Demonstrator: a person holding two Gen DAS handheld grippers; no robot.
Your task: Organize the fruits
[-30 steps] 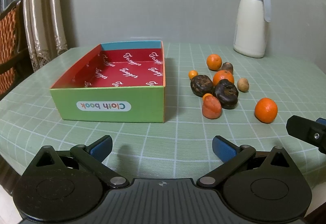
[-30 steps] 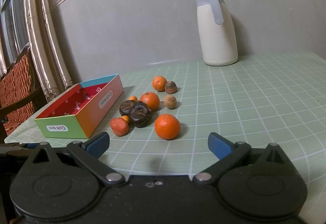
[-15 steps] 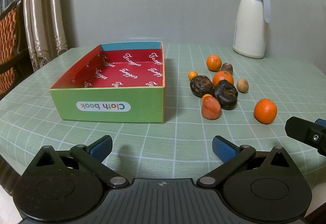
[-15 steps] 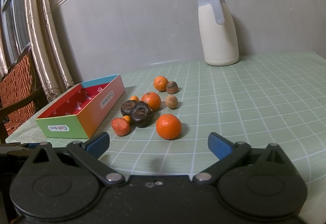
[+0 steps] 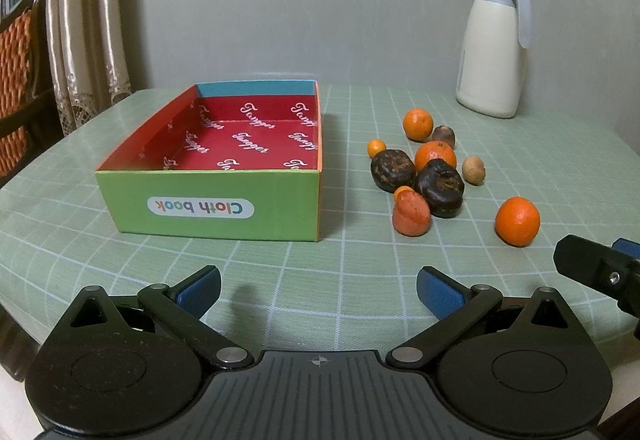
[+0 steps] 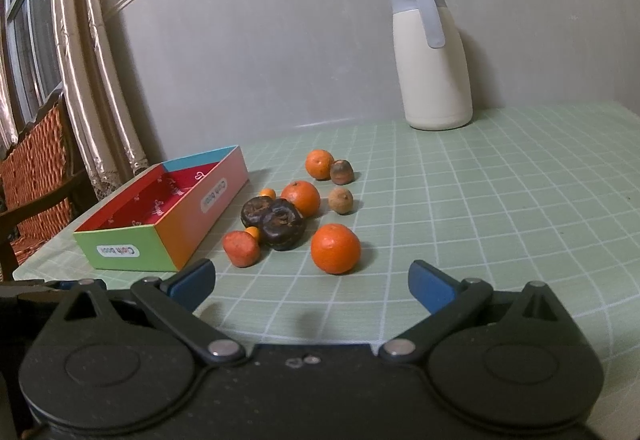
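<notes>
An empty cardboard box (image 5: 208, 204) (image 6: 168, 236) with a red inside sits on the green checked tablecloth. To its right lies a cluster of fruit: several oranges, two dark wrinkled fruits (image 5: 439, 187) (image 6: 282, 224), a reddish fruit (image 5: 411, 214) (image 6: 240, 248) and small brown ones. The nearest orange (image 5: 517, 221) (image 6: 335, 248) lies apart at the front. My left gripper (image 5: 318, 290) is open and empty in front of the box. My right gripper (image 6: 312, 282) is open and empty just short of the nearest orange; its finger (image 5: 592, 270) shows in the left wrist view.
A cream thermos jug (image 5: 494, 48) (image 6: 434, 56) stands at the back by the wall. A wicker chair (image 6: 36, 168) and curtains (image 5: 80, 40) are off the table's left side. The table edge curves close below both grippers.
Both grippers have edged slightly forward toward the fruit; the nearest orange sits a little larger in the right wrist view. Nothing was grasped or moved.
</notes>
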